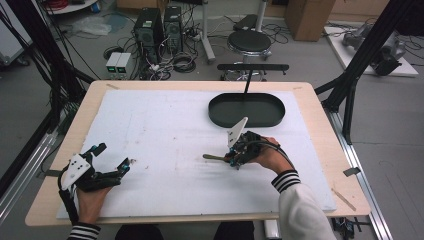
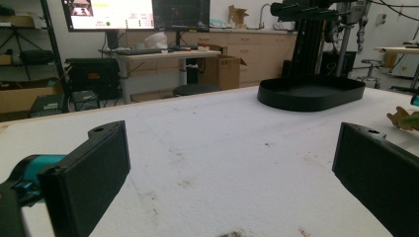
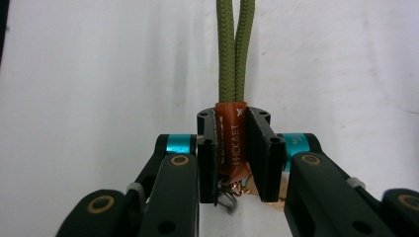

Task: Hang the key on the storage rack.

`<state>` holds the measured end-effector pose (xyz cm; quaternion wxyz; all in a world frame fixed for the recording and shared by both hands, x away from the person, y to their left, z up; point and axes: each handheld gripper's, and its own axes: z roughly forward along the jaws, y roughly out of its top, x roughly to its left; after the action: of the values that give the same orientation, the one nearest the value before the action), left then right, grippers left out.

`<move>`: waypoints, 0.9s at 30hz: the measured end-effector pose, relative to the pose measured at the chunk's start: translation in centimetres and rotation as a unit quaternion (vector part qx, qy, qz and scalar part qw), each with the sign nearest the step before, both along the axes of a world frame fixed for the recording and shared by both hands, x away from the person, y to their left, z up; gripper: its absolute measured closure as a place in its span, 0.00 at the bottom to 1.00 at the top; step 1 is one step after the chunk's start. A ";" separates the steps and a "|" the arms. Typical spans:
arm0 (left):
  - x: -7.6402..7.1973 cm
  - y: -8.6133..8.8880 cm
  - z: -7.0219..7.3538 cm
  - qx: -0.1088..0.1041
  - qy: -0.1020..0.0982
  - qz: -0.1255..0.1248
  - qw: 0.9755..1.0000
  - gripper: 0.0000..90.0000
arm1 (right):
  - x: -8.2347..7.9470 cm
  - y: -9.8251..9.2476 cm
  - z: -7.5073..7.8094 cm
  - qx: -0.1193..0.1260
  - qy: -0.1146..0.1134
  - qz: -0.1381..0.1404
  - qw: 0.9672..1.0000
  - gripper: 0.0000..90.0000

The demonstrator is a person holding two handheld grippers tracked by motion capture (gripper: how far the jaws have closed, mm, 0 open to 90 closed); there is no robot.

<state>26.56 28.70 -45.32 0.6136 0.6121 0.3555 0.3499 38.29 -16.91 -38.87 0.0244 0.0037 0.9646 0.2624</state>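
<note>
My right gripper rests low over the white mat right of centre, held by a hand in a striped cuff. In the right gripper view its jaws are shut on an orange-brown labelled band that binds a doubled olive-green braided cord. The cord pokes out to the left of the gripper along the mat. My left gripper sits at the mat's near left, open, with only bare mat between its jaws.
A black oval tray sits on the far right part of the white mat, also seen ahead of the left gripper as a tray. A black stand rises behind it. The wooden table edge runs close on the right.
</note>
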 end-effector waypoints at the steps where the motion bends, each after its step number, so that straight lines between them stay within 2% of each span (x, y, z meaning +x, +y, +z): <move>1: 0.0 0.0 0.0 0.000 0.000 0.000 1.000 0.02 | 0.0 0.0 0.0 0.000 0.000 0.000 1.000 0.84; 2: 0.0 0.0 0.0 0.000 0.000 0.000 1.000 0.02 | 0.2 -0.4 0.3 0.022 -0.003 -0.024 0.999 0.84; 3: 0.0 0.0 0.0 0.000 0.000 0.000 1.000 0.02 | 0.3 -0.7 0.5 0.037 0.000 -0.035 0.999 0.84; 4: 0.0 0.0 0.0 0.000 0.000 0.000 1.000 0.02 | 0.3 -0.7 0.5 0.037 0.000 -0.035 0.999 0.84; 5: 0.0 0.0 0.0 0.000 0.000 0.000 1.000 0.02 | 0.5 -1.4 0.9 0.068 0.001 -0.063 0.996 0.84; 6: 0.0 0.0 0.0 0.000 0.000 0.000 1.000 0.02 | 0.7 -1.7 1.1 0.079 -0.001 -0.078 0.994 0.84; 7: 0.0 0.0 0.0 0.000 0.000 0.000 1.000 0.02 | 0.7 -1.7 1.1 0.079 -0.001 -0.078 0.994 0.84; 8: 0.0 0.0 0.0 -0.001 0.000 0.000 1.000 0.02 | 0.9 -2.4 1.6 0.103 -0.006 -0.109 0.989 0.84; 9: 0.0 0.0 0.0 -0.001 0.000 0.000 1.000 0.02 | 0.9 -2.4 1.6 0.103 -0.006 -0.109 0.989 0.84; 10: 0.0 0.0 0.0 -0.003 0.001 -0.001 1.000 0.02 | 1.0 -3.1 2.0 0.129 -0.011 -0.139 0.982 0.84; 11: 0.0 0.0 0.0 -0.003 0.001 -0.001 1.000 0.02 | 1.0 -3.1 2.0 0.129 -0.011 -0.139 0.982 0.84; 12: 0.1 0.1 0.0 -0.006 0.003 -0.002 1.000 0.02 | 1.2 -3.9 2.5 0.155 -0.016 -0.171 0.973 0.84; 13: 0.1 0.1 0.0 -0.006 0.003 -0.002 1.000 0.02 | 1.2 -3.9 2.5 0.155 -0.016 -0.171 0.973 0.84; 14: 0.1 0.1 0.0 -0.007 0.004 -0.002 1.000 0.02 | 1.3 -4.6 2.9 0.179 -0.017 -0.204 0.962 0.84; 16: 0.1 0.1 0.0 -0.005 0.004 -0.004 1.000 0.02 | 1.4 -5.3 3.2 0.197 -0.022 -0.233 0.952 0.84; 19: 0.1 0.1 0.0 -0.004 0.005 -0.004 1.000 0.02 | 1.5 -6.3 3.6 0.217 -0.033 -0.263 0.939 0.84; 20: 0.1 0.1 0.0 -0.004 0.005 -0.004 1.000 0.02 | 1.5 -6.3 3.6 0.217 -0.033 -0.263 0.939 0.84; 22: 0.1 0.1 0.0 -0.004 0.006 -0.004 1.000 0.02 | 1.4 -6.7 3.8 0.223 -0.047 -0.282 0.932 0.84; 23: 0.1 0.1 0.0 -0.004 0.006 -0.004 1.000 0.02 | 1.4 -7.2 4.1 0.230 -0.059 -0.302 0.923 0.84; 24: 0.1 0.0 0.0 -0.004 0.006 -0.003 1.000 0.02 | 1.4 -7.2 4.1 0.230 -0.059 -0.302 0.923 0.84; 25: 0.1 0.0 0.0 -0.003 0.006 -0.003 1.000 0.02 | 1.4 -7.7 4.2 0.241 -0.068 -0.321 0.913 0.84; 26: 0.1 0.0 0.0 -0.003 0.006 -0.003 1.000 0.02 | 1.4 -7.7 4.2 0.241 -0.068 -0.321 0.913 0.84; 27: 0.1 0.0 0.0 -0.003 0.006 -0.003 1.000 0.02 | 1.4 -8.1 4.4 0.247 -0.082 -0.341 0.904 0.84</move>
<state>26.67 28.73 -45.30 0.6143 0.6134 0.3582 0.3437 39.73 -25.04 -34.47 0.1893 0.3166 0.8036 0.4670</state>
